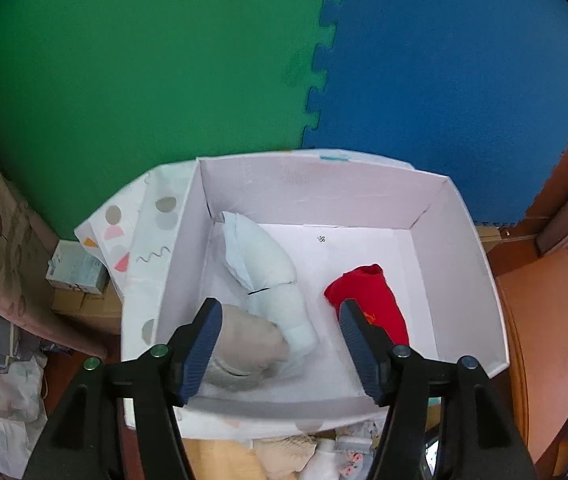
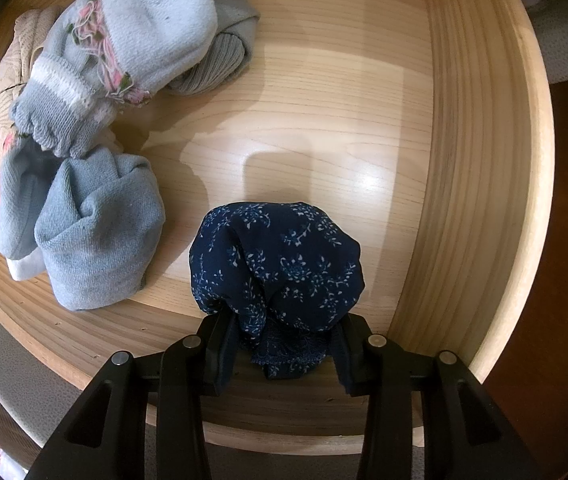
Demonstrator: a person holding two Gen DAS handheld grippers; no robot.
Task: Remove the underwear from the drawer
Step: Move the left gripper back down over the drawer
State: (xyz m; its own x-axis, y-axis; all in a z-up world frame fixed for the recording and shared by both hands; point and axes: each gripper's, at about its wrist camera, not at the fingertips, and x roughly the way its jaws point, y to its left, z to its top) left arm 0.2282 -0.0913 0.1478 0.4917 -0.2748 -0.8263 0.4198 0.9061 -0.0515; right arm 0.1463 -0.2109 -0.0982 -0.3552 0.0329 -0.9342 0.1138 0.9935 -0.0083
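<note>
Underwear, navy with a small white floral print, is bunching between the fingers of the right tool, which is gripping it above the wooden drawer, near the drawer's 6 o'clock wall. Rolled socks are lying in the drawer at 10 o'clock. The left tool is hovering with its fingers spread, holding nothing, over a white box containing a pale blue roll, a beige bundle and a red garment at 3 o'clock.
</note>
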